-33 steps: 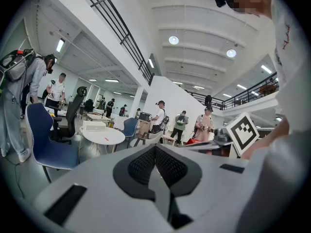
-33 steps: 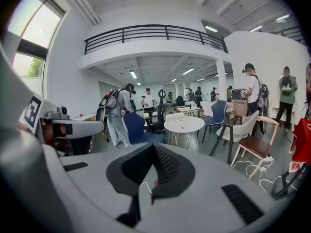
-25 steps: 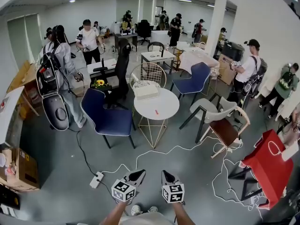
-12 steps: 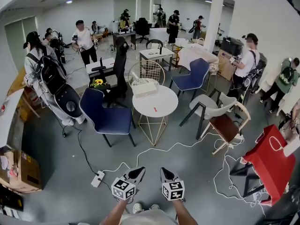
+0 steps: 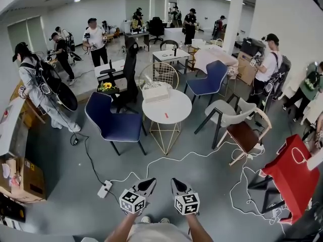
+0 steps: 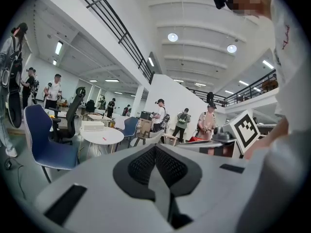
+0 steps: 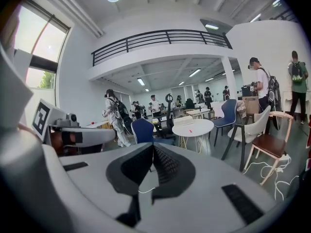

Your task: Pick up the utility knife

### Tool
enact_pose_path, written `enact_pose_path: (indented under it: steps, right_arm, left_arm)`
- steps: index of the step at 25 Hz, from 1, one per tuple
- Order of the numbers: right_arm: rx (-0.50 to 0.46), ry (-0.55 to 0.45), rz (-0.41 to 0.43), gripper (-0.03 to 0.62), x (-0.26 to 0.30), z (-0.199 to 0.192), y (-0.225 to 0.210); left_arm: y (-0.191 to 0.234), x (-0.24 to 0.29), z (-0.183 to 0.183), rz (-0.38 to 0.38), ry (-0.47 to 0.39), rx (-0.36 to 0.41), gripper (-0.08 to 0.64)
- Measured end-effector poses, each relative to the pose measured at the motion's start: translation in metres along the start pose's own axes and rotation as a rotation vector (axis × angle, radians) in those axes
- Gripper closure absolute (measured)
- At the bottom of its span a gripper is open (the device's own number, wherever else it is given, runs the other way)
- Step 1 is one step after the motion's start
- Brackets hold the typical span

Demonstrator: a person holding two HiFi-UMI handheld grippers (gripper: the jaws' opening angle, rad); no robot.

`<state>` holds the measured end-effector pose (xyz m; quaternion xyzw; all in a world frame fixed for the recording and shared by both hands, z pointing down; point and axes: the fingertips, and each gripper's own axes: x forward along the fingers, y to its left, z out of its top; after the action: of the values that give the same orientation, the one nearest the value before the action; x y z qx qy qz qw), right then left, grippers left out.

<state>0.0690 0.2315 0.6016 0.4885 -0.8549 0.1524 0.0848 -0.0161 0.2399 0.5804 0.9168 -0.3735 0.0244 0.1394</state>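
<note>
Utility knife (image 5: 166,116) on round table (image 5: 179,106)

One round white table (image 5: 179,110), with one white box (image 5: 156,93) and one small red object (image 5: 166,116) on top. Two blue chairs (image 5: 115,125) (image 5: 209,82). One grey chair (image 5: 227,112). One red bag (image 5: 290,178). One power strip (image 5: 104,189). Two grippers: left gripper (image 5: 147,184), right gripper (image 5: 175,184).
</note>
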Motion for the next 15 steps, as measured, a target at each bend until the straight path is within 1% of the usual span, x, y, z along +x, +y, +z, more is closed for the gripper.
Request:
enact_pose_path:
  steps: [5,10,15]
  right_arm:
    - [-0.016,-0.058,0.028,0.575,-0.010,0.004,-0.007]
    - [-0.051,-0.053,0.017,0.575,-0.015,0.002,-0.019]
    - [-0.042,-0.050,0.016,0.575,-0.013,-0.001,-0.028]
  left_arm:
    - [-0.010,0.009,-0.005,0.010,0.000,0.000,0.548]
    - [-0.020,0.019,-0.008,0.005,0.000,0.004,0.548]
    - [-0.023,0.029,-0.013,-0.001,0.004,0.005,0.548]
